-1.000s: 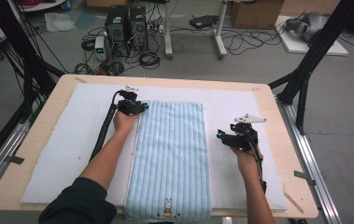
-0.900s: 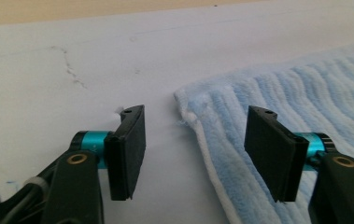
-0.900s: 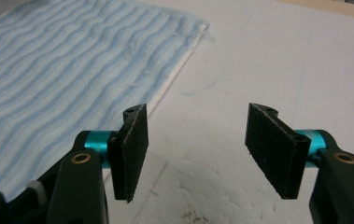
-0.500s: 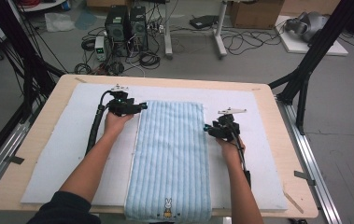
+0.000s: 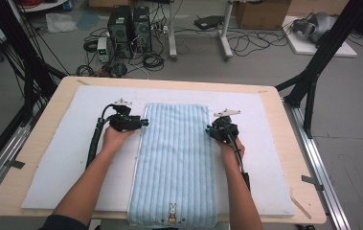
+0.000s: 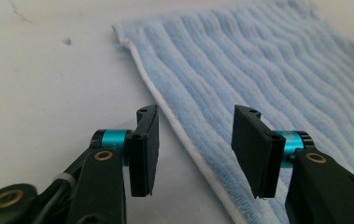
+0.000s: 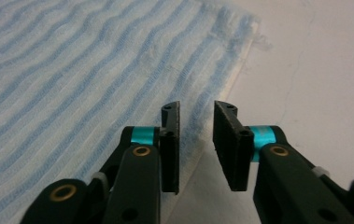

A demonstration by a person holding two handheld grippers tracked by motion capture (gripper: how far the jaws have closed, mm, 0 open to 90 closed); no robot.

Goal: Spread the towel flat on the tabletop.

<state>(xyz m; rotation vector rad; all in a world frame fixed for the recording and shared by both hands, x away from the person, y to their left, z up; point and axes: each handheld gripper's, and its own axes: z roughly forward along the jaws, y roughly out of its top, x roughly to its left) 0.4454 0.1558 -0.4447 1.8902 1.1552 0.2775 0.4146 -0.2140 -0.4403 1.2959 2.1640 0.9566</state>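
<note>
A light blue striped towel (image 5: 176,158) with a small rabbit motif (image 5: 172,212) lies flat and lengthwise on the white mat (image 5: 64,158). My left gripper (image 5: 144,122) is at the towel's left edge near the far end. In the left gripper view its jaws (image 6: 198,149) stand apart over the towel's white-trimmed edge (image 6: 188,140); they have just been closing. My right gripper (image 5: 209,129) is at the right edge. Its jaws (image 7: 197,144) have just been closing to a narrow gap, with the towel's edge (image 7: 198,116) between the pads, which do not press on it.
The mat covers most of a wooden table (image 5: 282,124). The towel's near end hangs over the front edge. Metal rails (image 5: 313,158) run along both sides. Computer towers (image 5: 129,24), cables and black frame legs stand on the floor beyond.
The right gripper has moved left from the bare mat to the towel's right edge, and its jaws are narrower. The left gripper has shifted slightly back along the left edge. The towel lies unmoved.
</note>
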